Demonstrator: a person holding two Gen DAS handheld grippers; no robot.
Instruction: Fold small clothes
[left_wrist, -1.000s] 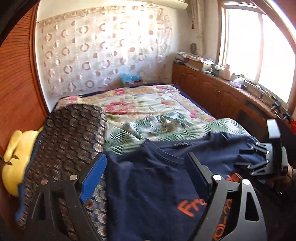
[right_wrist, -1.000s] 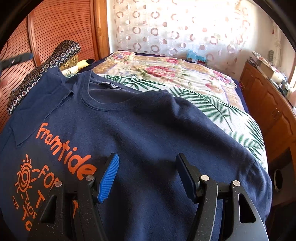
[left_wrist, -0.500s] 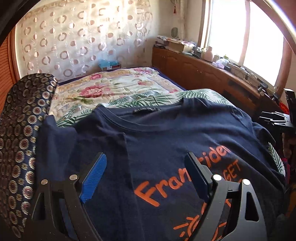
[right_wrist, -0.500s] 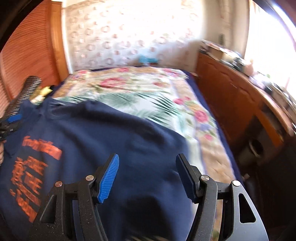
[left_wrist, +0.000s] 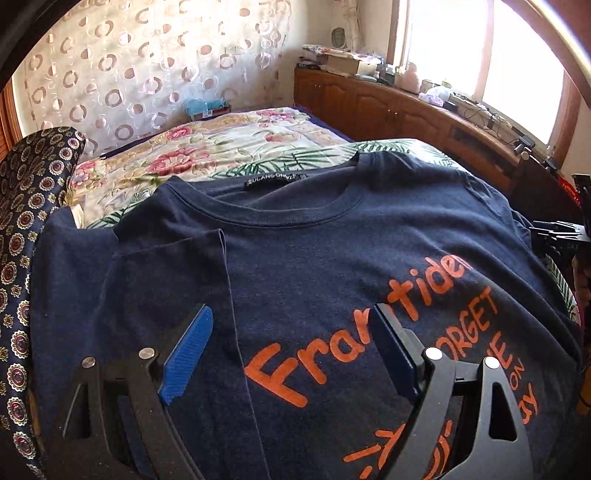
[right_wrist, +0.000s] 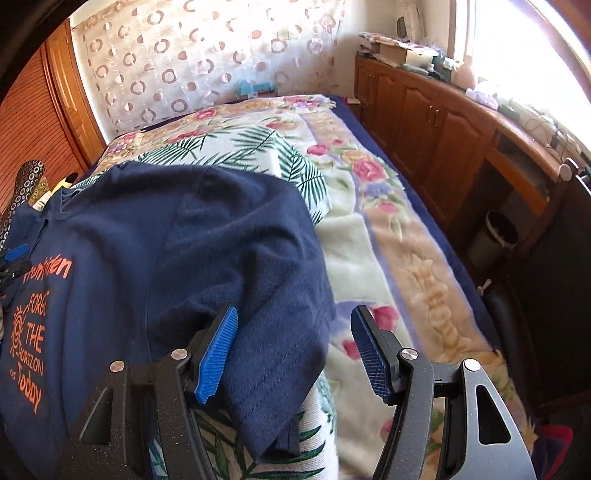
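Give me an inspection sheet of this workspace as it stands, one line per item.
Surface: bed with floral blanket, a palm-leaf cloth under the shirt.
Job's things: navy T-shirt lying face up, orange print showing; one sleeve folded in over the front, the other sleeve lying flat, spread outward.
Clutter: dark patterned cloth beside the shirt.
Grippers: left tongs open above the shirt's chest; right tongs open over the spread sleeve; neither holds anything.
Cables: wires on the window counter.
Surroundings: wooden cabinets, ring-patterned curtain, bright window, bin by the bed.
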